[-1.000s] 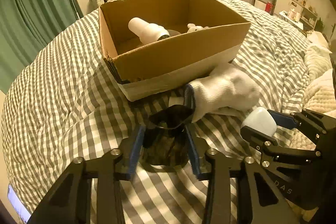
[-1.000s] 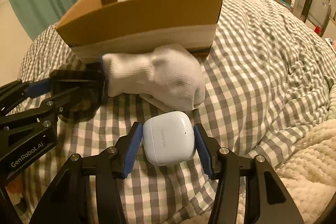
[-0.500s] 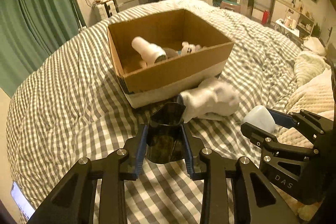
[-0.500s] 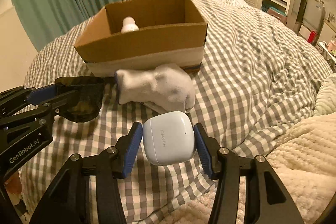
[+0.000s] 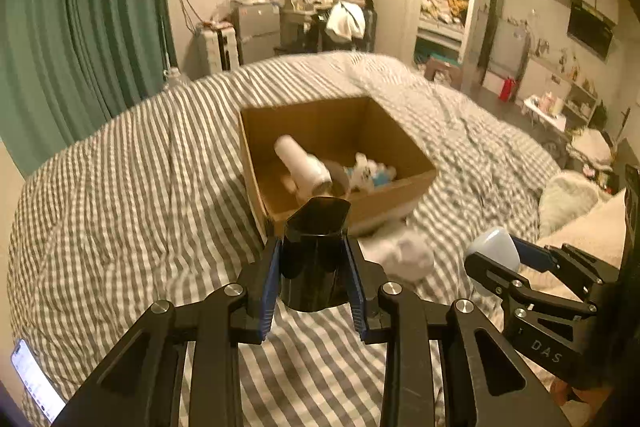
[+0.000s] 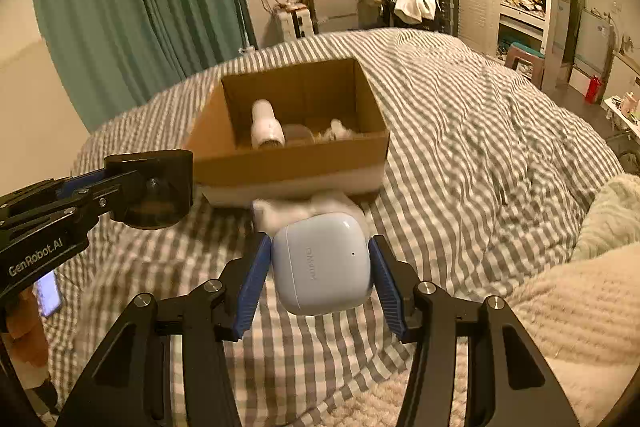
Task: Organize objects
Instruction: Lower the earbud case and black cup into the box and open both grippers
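My left gripper (image 5: 314, 263) is shut on a dark translucent cup (image 5: 314, 255) and holds it above the checked bedcover, in front of the open cardboard box (image 5: 384, 197). The cup also shows in the right wrist view (image 6: 154, 189). My right gripper (image 6: 320, 267) is shut on a white earbud case (image 6: 320, 263), held above the bed to the right of the left gripper; the case also shows in the left wrist view (image 5: 494, 251). A white sock (image 5: 404, 253) lies on the cover against the box front. The box (image 6: 296, 163) holds a white bottle (image 5: 302, 165) and a small white toy (image 5: 370, 171).
The checked bedcover (image 5: 140, 187) spreads around the box. A lit phone (image 5: 34, 379) lies at the bed's near left edge. A fluffy cream blanket (image 6: 576, 299) lies at the right. Green curtains (image 5: 80, 27) and room furniture stand behind the bed.
Both grippers have risen and pulled back from the bed with the cup and the earbud case. The box and sock now look smaller and lower in both views.
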`<state>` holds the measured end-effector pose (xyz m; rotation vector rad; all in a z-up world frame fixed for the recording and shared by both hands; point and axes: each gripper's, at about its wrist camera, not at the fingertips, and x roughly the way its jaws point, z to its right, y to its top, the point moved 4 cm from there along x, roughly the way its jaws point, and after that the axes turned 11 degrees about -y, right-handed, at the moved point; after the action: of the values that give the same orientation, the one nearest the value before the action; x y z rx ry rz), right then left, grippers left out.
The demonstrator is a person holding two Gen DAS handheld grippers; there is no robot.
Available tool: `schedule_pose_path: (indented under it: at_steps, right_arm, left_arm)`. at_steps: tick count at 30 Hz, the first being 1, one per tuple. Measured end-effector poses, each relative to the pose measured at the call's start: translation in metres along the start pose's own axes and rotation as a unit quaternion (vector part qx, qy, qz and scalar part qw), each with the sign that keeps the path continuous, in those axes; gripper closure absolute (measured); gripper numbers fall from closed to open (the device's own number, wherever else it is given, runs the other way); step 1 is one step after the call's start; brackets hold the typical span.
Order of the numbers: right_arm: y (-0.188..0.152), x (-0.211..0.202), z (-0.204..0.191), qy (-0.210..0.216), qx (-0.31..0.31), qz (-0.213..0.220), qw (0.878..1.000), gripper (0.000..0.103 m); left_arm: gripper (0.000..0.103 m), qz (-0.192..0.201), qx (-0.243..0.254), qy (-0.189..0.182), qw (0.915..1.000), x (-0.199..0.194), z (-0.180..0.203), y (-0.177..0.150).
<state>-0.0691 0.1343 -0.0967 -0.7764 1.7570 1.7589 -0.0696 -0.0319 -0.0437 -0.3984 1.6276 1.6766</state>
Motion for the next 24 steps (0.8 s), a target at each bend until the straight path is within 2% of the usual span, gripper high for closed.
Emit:
schedule_pose_path:
  at_steps: [10, 18, 24]
  right_arm:
    - [0.061, -0.010, 0.001, 0.001, -0.003, 0.037, 0.999, 0.052]
    - [0.126, 0.007, -0.007, 0.012, -0.005, 0.062, 0.998, 0.052]
    - [0.166, 0.040, -0.009, 0.027, -0.002, 0.056, 0.998, 0.052]
  left_arm:
    - [0.073, 0.042, 0.000, 0.005, 0.9991, -0.004, -0.010, 0.060]
    - [0.073, 0.045, 0.012, 0.023, 0.9987, 0.018, -0.017, 0.105]
    - [0.073, 0.031, 0.000, 0.032, 0.9990, 0.051, -0.033, 0.125]
